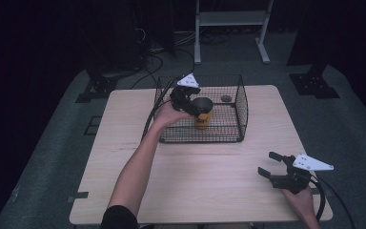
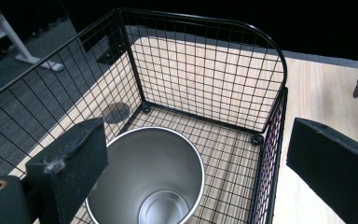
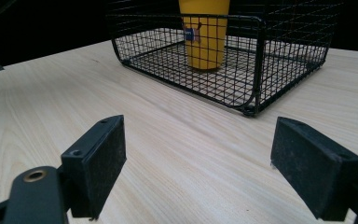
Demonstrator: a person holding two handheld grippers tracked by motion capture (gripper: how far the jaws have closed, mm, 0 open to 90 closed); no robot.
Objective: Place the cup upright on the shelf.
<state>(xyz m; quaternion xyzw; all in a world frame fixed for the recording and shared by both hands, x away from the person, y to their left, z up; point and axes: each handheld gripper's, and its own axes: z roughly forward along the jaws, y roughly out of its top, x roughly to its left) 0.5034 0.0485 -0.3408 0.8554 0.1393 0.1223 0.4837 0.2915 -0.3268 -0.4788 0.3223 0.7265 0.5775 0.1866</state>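
high view: above, facing forward-down on table (image 1: 195, 176) | left gripper view: close, down into wire basket (image 2: 205, 70) | right gripper view: low, facing basket; basket shared

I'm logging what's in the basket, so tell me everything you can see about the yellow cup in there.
The yellow cup is a tapered tumbler, yellow outside with a small printed label, and shiny metal inside, as the left gripper view shows. It is empty and stands upright, mouth up, on the floor of the black wire basket on the wooden table. The left gripper is open above its rim; contact cannot be told.
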